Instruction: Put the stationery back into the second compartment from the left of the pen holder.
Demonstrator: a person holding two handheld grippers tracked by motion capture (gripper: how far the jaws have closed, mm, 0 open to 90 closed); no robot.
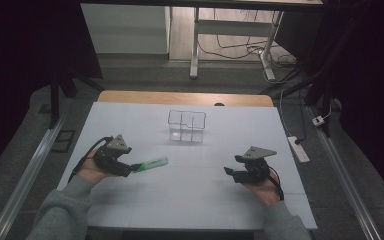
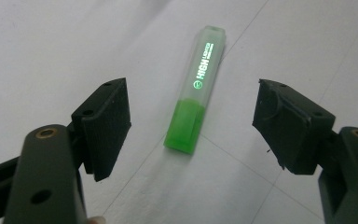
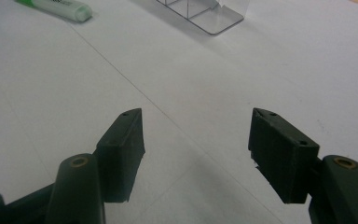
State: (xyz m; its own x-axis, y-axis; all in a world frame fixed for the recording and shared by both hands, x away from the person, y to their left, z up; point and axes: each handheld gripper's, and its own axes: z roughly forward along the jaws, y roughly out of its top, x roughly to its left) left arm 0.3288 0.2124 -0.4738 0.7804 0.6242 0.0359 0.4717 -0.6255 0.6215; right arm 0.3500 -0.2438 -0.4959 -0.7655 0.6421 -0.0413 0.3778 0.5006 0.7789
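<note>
A green highlighter point(image 1: 151, 163) with a clear cap lies flat on the white table sheet point(image 1: 190, 200), left of centre. My left gripper point(image 1: 128, 169) is just behind its green end. In the left gripper view the highlighter point(image 2: 196, 93) lies on the table, in line with the gap of the left gripper point(image 2: 192, 116), whose jaws stand open and do not touch it. My right gripper point(image 1: 231, 165) is over the right side of the table. The right gripper point(image 3: 196, 116) is open with nothing between its fingers.
A clear plastic organiser point(image 1: 186, 126) with several compartments stands near the middle back of the table; its corner point(image 3: 200, 11) and the highlighter point(image 3: 56, 8) lie far ahead of the right gripper. A power strip point(image 1: 298, 149) lies on the floor at the right.
</note>
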